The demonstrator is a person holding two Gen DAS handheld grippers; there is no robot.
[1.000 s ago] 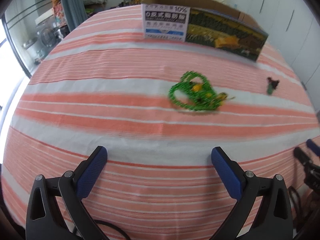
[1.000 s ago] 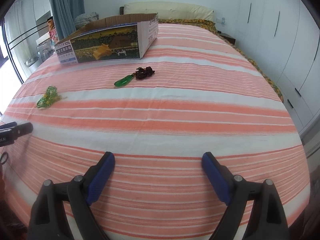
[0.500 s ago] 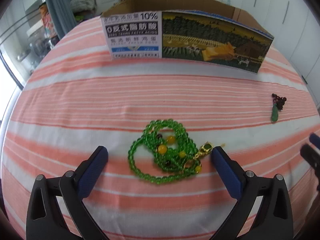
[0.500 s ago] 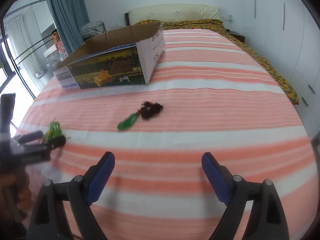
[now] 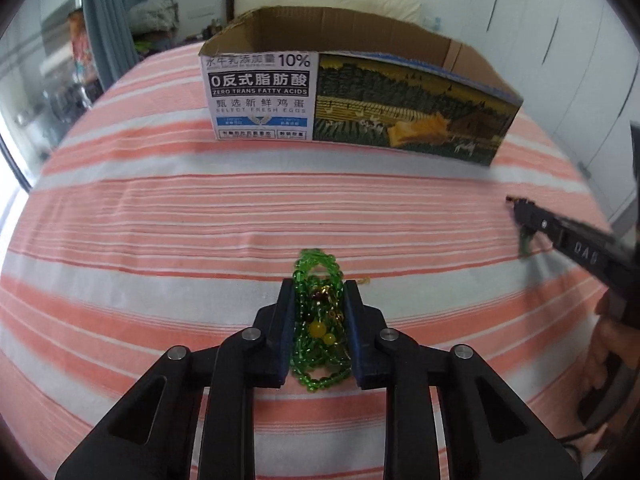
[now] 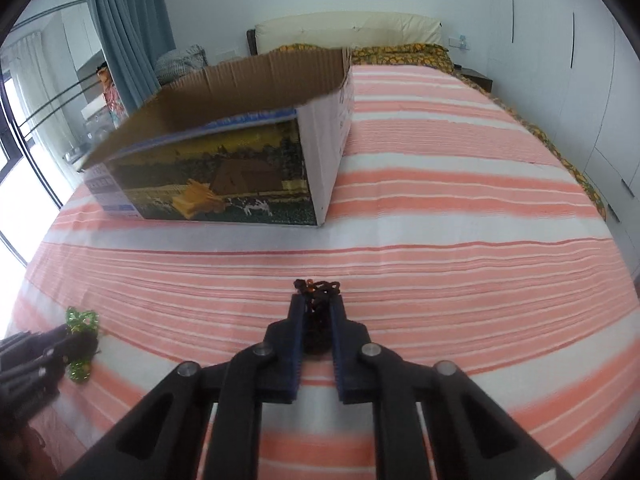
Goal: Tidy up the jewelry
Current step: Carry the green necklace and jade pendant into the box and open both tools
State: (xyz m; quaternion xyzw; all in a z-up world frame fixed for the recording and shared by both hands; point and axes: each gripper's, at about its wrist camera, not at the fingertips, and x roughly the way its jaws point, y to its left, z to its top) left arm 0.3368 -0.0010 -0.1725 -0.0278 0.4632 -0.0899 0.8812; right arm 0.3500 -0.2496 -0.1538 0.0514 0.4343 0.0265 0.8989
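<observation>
The open-topped box (image 6: 224,168) is the only tall thing on the bed (image 6: 460,240), standing ahead of both grippers with a bare band of striped sheet between it and them. To the right of the box the sheet runs bare to the pillows (image 6: 348,28). The left gripper (image 5: 318,292) and right gripper (image 6: 318,304) sit well apart, bare sheet between them.
</observation>
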